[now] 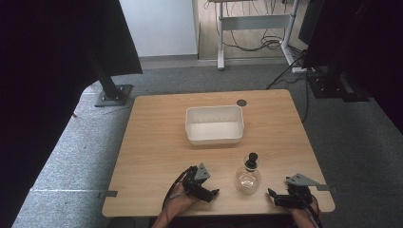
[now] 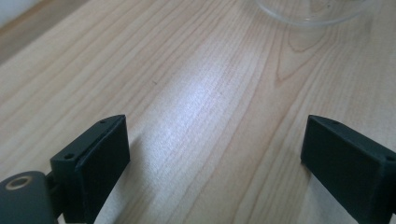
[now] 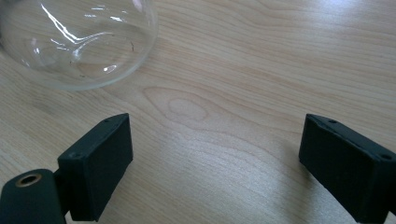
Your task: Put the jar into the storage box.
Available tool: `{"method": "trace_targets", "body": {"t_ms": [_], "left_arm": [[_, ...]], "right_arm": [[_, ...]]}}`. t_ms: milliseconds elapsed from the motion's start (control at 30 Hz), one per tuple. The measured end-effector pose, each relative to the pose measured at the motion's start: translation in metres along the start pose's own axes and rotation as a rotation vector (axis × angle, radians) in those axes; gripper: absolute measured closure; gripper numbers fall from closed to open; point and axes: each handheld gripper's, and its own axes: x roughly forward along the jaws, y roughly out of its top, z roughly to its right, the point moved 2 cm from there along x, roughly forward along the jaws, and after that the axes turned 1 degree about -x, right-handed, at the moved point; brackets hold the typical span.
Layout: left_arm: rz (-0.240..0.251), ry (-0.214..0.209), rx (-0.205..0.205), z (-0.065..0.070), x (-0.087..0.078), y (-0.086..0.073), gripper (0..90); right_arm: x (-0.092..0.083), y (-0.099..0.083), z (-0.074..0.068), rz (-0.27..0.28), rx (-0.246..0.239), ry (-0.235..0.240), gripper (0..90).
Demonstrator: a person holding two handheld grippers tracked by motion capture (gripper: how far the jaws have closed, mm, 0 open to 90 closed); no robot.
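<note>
High view: a round clear glass flask with a black stopper stands upright on the light wooden tabletop, between the left gripper and the right gripper; the left looks slightly nearer. A white rectangular plastic tub sits farther back, well apart.
Left gripper view: jaws spread wide, nothing between them; the flask's glass base lies ahead and to the right.
Right gripper view: jaws wide apart and empty; the flask's bulb lies ahead and to the left, near.
</note>
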Motion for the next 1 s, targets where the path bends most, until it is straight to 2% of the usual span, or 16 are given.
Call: {"method": "trace_targets", "body": {"t_ms": [500, 1000], "left_arm": [[-0.017, -0.017, 0.018, 0.001, 0.001, 0.0, 0.7], [-0.012, -0.003, 0.0, 0.0, 0.001, 0.0, 0.9]], "right_arm": [[0.0, 0.0, -0.003, -0.015, -0.019, 0.002, 6.9], [-0.006, 0.016, -0.015, 0.02, -0.06, 0.035, 6.9]]}}
